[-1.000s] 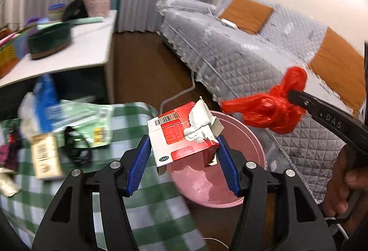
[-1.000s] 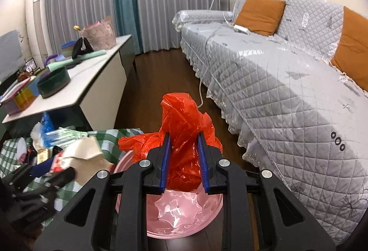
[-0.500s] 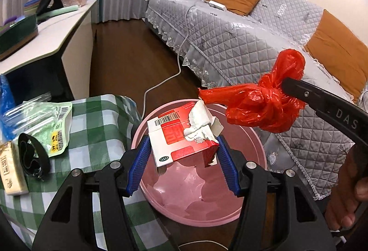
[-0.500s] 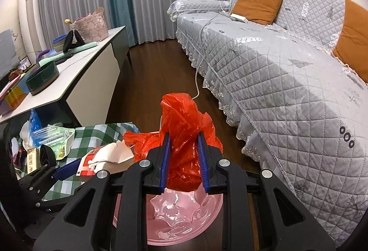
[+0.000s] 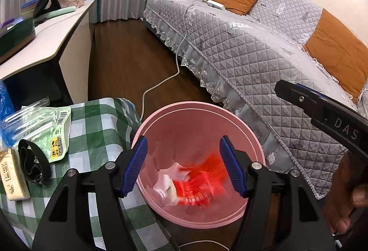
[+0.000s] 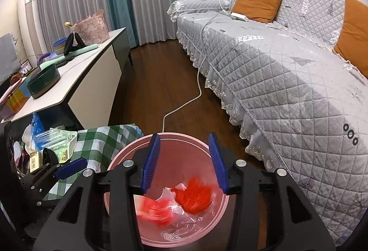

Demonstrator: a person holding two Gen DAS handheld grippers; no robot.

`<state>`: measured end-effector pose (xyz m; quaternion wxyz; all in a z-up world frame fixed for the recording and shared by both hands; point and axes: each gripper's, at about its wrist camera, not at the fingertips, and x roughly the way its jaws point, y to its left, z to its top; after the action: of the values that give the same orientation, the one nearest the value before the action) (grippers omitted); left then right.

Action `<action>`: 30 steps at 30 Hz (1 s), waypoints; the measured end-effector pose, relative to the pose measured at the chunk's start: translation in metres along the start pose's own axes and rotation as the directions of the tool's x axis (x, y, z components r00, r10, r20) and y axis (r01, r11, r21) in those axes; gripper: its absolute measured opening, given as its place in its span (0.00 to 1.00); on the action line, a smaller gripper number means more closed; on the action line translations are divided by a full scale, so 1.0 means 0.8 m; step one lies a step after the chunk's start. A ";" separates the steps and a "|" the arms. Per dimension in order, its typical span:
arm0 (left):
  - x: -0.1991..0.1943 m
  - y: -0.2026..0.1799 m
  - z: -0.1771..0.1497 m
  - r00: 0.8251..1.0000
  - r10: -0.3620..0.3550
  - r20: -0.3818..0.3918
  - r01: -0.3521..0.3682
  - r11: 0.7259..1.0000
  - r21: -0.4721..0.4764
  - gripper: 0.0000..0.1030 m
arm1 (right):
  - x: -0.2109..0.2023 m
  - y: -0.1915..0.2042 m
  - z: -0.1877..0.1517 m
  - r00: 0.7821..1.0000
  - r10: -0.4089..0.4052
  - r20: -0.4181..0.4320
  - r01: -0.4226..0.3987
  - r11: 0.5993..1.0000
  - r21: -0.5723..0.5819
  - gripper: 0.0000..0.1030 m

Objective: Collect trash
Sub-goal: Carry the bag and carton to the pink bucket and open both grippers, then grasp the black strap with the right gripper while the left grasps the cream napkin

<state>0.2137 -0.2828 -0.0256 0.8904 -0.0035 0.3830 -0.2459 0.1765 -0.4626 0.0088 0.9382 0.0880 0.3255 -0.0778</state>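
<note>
Pink bin [image 5: 253, 133] beside checked table edge [image 5: 110, 126], both grippers' fingers spread and empty above its rim, left gripper [image 5: 184, 165], right gripper [image 6: 185, 163].

Both black clamp-style grippers with blue ribbed finger pads are spread wide with nothing between the jaws. The left gripper [image 5: 184, 165] points forward and down, and it also pokes into the right wrist view from the lower left [image 6: 69, 167]. The right gripper [image 6: 185, 163] is angled down the same way, and the person's bare right hand [image 5: 345, 200] wraps its handle at the lower right of the left view.
</note>
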 end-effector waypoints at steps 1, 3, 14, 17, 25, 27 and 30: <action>-0.002 0.000 0.000 1.000 0.000 0.002 0.000 1.000 -0.001 0.62 | -0.001 -0.001 0.000 1.000 0.001 0.002 -0.001 1.000 0.005 0.43; -0.008 0.001 0.000 1.000 0.000 0.006 0.000 1.000 -0.004 0.62 | -0.003 0.000 0.002 1.000 0.002 0.007 -0.003 1.000 0.011 0.43; -0.104 0.028 -0.005 0.996 0.029 0.088 -0.028 1.000 -0.014 0.62 | -0.038 0.033 0.009 0.993 0.066 0.095 -0.065 0.998 -0.008 0.43; -0.142 0.046 -0.014 0.992 0.049 0.116 -0.047 0.999 -0.025 0.62 | -0.050 0.053 0.008 0.989 0.096 0.111 -0.093 0.995 -0.031 0.43; -0.242 0.127 -0.044 0.976 0.140 0.166 -0.129 0.988 -0.080 0.62 | -0.079 0.111 -0.002 0.975 0.185 0.126 -0.173 0.980 -0.101 0.41; -0.262 0.148 -0.049 0.971 0.166 0.170 -0.151 0.984 -0.095 0.61 | -0.086 0.127 -0.003 0.967 0.219 0.128 -0.204 0.972 -0.117 0.36; -0.289 0.180 -0.058 0.963 0.207 0.175 -0.186 0.974 -0.127 0.61 | -0.093 0.151 -0.004 0.954 0.268 0.133 -0.250 0.959 -0.137 0.29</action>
<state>0.1094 -0.0461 0.0707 0.9409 -0.0372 0.3090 -0.1335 0.1416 -0.3379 0.0668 0.9657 0.0677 0.2435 0.0590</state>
